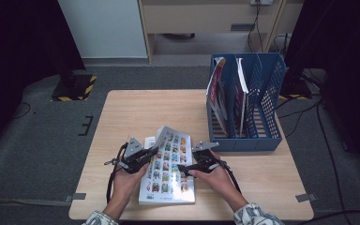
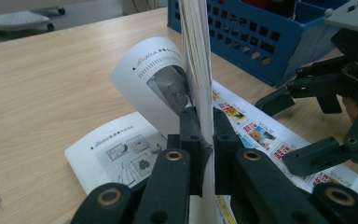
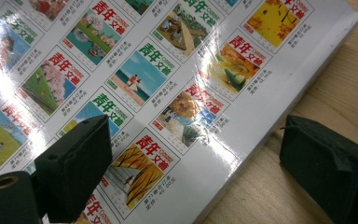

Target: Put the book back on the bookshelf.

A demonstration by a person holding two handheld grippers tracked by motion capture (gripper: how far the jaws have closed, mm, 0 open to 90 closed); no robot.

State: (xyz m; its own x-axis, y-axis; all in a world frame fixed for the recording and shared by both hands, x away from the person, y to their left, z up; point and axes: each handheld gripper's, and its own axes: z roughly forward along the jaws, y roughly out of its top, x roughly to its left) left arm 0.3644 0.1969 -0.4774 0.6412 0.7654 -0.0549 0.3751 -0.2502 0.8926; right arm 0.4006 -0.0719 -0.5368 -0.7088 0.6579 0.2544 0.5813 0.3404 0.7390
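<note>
The magazine (image 1: 168,168) lies on the near middle of the table (image 1: 122,112), back cover up. The left gripper (image 1: 146,156) is clamped on the left edge of the cover and some pages; in the left gripper view the pinched sheets (image 2: 200,70) stand upright between its jaws, and a loose page (image 2: 151,74) curls away to the left. I think the cover is held so to open the magazine, or to lift that side from the wood.

The right gripper (image 1: 186,168) sits at the right edge with its jaws apart; in the right gripper view one pad (image 3: 77,163) is over the glossy cover (image 3: 135,79) and the other (image 3: 328,163) over the bare wood, gripping nothing. Probably it steadies the magazine or waits to take it.

The table is light wood. At its far right stands a blue file rack (image 1: 262,89) that already holds some magazines. Around it is grey carpet, with cables on the floor at the right and pale furniture at the far side.
</note>
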